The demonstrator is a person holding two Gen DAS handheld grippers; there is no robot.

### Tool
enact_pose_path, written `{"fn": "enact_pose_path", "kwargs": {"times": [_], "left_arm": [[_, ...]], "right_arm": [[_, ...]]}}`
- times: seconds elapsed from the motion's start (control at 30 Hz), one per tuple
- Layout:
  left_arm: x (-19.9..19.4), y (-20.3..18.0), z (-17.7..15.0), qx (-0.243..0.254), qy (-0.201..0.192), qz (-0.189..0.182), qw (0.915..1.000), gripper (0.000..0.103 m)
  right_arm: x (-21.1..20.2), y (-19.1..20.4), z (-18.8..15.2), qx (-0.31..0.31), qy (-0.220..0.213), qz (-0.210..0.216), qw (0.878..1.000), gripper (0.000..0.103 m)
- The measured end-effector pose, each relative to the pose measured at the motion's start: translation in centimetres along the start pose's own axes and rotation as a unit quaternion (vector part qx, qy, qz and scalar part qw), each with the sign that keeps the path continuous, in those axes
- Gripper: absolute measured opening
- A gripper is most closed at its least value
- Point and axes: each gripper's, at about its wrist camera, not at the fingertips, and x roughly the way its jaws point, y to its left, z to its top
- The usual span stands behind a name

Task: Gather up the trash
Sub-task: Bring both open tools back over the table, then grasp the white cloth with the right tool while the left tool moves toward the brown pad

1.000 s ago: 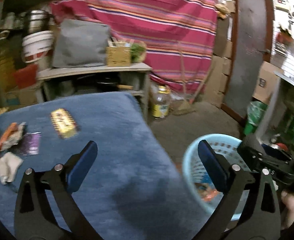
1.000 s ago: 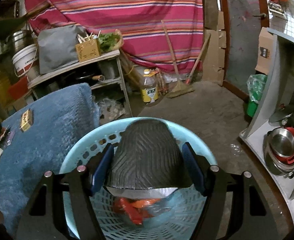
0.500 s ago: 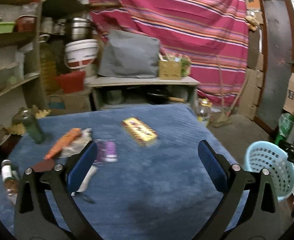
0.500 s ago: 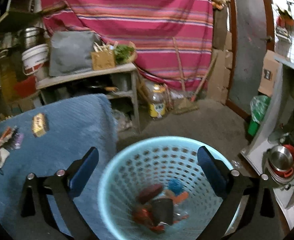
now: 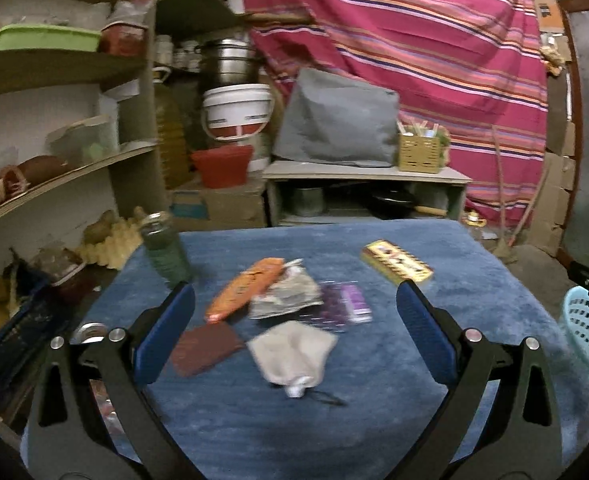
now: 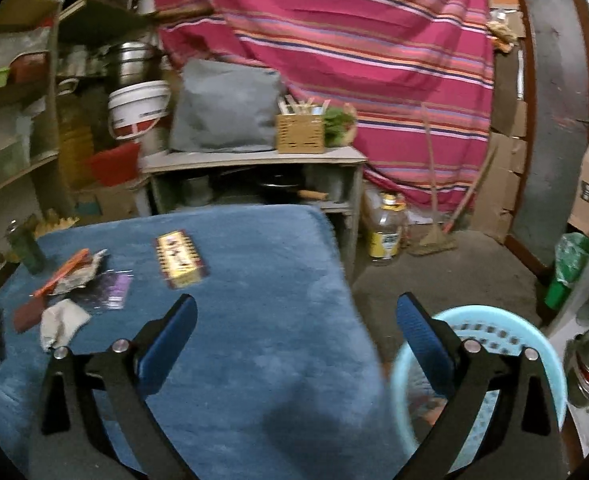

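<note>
Left hand-held gripper (image 5: 294,332) spread wide, empty; trash pile (image 5: 286,300) on blue worktop (image 5: 374,420) btwn its fingers at 12. Right hand-held gripper (image 6: 294,332) spread, empty; basket (image 6: 494,328) at 4.

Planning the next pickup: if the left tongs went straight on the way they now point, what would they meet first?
Probably the beige cloth pouch, which lies on the blue cover between the open left tongs. The silver wrapper lies just beyond. Depth is hard to judge through the fisheye.
</note>
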Motion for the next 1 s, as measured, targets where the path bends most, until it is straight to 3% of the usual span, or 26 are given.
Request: {"fn": "enact_pose_path", "kwargs": {"times": [0.6, 1.0], "left_arm": [[1.7, 13.5, -1.5, -0.045, 0.010, 0.115, 0.9923, 0.098], [2.7, 19.6, -2.6, -0.087, 0.026, 0.147, 0.9849, 0.098]], "right_arm": [[3.4, 14.7, -0.4, -0.060, 0.025, 0.073, 0.995, 0.098], [6.1, 23.0, -1.7, -0.083, 0.058, 0.117, 0.988, 0.098]]}}
